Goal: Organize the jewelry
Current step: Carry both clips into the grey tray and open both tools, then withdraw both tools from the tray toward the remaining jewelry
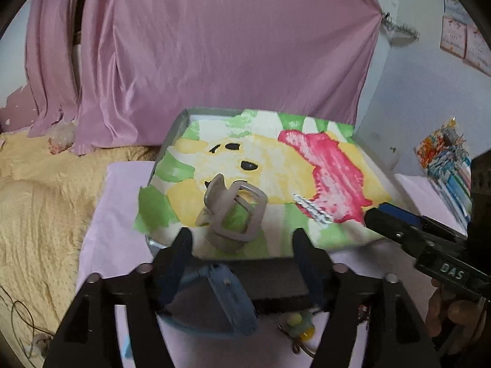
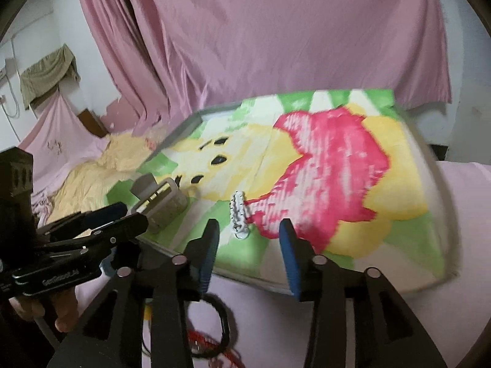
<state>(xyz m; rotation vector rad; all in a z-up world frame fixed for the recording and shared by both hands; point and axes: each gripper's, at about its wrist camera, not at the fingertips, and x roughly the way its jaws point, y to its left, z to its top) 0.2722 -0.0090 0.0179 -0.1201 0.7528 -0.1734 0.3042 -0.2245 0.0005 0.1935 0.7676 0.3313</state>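
My left gripper (image 1: 241, 239): matt black plastic, blue rubbery pads. Hair claw (image 1: 233, 211): smooth beige plastic, slight sheen. Towel (image 2: 322, 159): fuzzy printed cloth. White clip (image 2: 239, 214): knobbly, beaded look. Curtain (image 1: 214, 46): satiny pink cloth. Bedspread (image 1: 36, 199): dimpled yellow fabric.

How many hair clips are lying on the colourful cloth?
2: a beige claw clip near the cloth's front left, and a white beaded clip right of it. Others may be hidden.

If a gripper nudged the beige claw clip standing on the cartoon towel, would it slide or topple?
The beige claw clip would probably topple: it stands tall on narrow prongs. The towel looks plush, so sliding seems unlikely. Its open frame suggests light, rigid plastic.
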